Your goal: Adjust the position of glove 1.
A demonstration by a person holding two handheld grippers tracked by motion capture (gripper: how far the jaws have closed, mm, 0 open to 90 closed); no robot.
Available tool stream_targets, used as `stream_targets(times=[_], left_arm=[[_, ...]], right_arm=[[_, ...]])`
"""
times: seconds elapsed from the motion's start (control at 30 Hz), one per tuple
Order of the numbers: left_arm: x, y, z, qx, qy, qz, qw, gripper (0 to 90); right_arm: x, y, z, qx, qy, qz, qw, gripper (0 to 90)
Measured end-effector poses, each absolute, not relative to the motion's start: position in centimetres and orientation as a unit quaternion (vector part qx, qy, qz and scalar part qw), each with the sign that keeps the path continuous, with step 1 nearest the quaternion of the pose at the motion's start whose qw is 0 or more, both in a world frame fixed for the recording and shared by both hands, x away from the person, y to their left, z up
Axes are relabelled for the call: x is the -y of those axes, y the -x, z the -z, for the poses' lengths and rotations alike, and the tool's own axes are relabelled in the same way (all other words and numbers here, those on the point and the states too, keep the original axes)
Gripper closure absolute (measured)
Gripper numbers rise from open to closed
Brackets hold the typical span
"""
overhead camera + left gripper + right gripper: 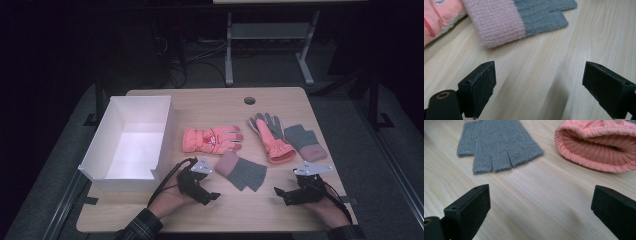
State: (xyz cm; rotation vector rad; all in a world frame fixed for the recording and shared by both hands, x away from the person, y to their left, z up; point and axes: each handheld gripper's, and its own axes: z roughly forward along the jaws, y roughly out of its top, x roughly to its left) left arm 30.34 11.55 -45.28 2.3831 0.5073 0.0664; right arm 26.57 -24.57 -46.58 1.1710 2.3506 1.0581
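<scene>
Gloves across the table [280, 210], and the knit fingerless glove [241, 170] sits between my two grippers, just ahead of both. My left gripper [212, 196] has its jaws spread wide on nothing, with the pink cuff [495, 22] up and left of them. My right gripper [278, 194] is spread just as wide, also empty, facing the grey finger ends [499, 162]. The glove's long axis runs cuff-left to fingers-right, so I judge the left hand nearer the cuff. The white box [112, 172] waits at left.
</scene>
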Motion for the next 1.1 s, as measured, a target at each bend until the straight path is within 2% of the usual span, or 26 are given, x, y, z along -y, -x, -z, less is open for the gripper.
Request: stream_targets(times=[0.23, 0.37, 0.4, 0.43, 0.47, 0.5, 0.77, 1.1], left_arm=[[-11.2, -30.5, 44.8, -0.201, -0.914, -0.014, 0.351, 14.8], [-11.3, -30.7, 44.5, -0.204, -0.913, -0.011, 0.354, 21.4], [-11.3, -30.8, 44.4, -0.203, -0.913, -0.010, 0.353, 24.9], [-11.3, -30.8, 44.2, -0.202, -0.912, -0.016, 0.358, 33.5], [-11.4, -30.8, 44.0, -0.202, -0.909, -0.024, 0.362, 46.0], [-11.3, -30.8, 43.8, -0.207, -0.905, -0.025, 0.371, 46.0], [-10.4, -31.7, 43.1, -0.202, -0.905, -0.011, 0.376, 89.5], [-8.5, -33.5, 42.6, -0.192, -0.912, -0.046, 0.360, 89.7]], right_arm=[[24.9, -26.6, 46.5, -0.821, -0.413, -0.365, 0.147, 2.0], [25.1, -26.5, 46.3, -0.817, -0.415, -0.372, 0.151, 2.1], [25.1, -26.4, 46.2, -0.817, -0.412, -0.372, 0.154, 2.0], [25.1, -26.4, 46.1, -0.817, -0.410, -0.374, 0.159, 2.0], [25.0, -26.3, 46.0, -0.817, -0.409, -0.373, 0.158, 2.0], [25.0, -26.3, 46.0, -0.817, -0.409, -0.373, 0.158, 2.0], [24.5, -26.3, 46.1, -0.821, -0.409, -0.369, 0.154, 2.0], [24.8, -26.4, 46.2, -0.818, -0.411, -0.371, 0.154, 2.0]])
